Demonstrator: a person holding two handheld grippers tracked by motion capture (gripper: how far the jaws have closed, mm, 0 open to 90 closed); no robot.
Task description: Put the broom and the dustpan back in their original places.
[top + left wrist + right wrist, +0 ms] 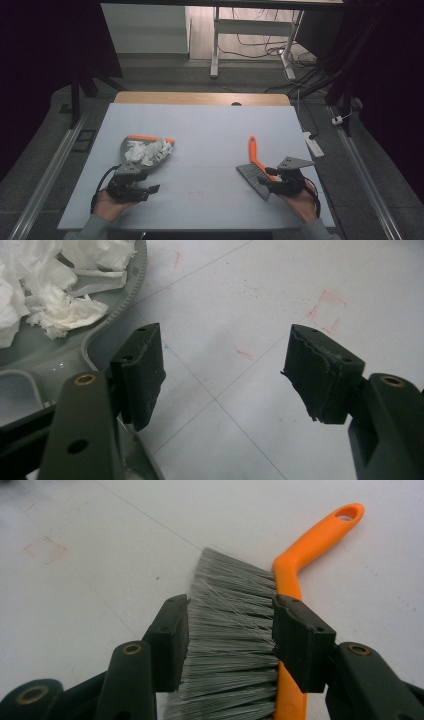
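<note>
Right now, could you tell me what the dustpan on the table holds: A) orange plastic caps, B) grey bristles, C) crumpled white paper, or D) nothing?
C: crumpled white paper lies piled in the grey dustpan, seen close up in the left gripper view.

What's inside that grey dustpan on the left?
The dustpan holds crumpled white tissue pieces, heaped across its tray. Whatever lies beneath the heap is covered.

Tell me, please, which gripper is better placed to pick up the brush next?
The right gripper: its fingers already sit either side of the brush. The left gripper is open beside the dustpan of tissue, across the table.
</note>
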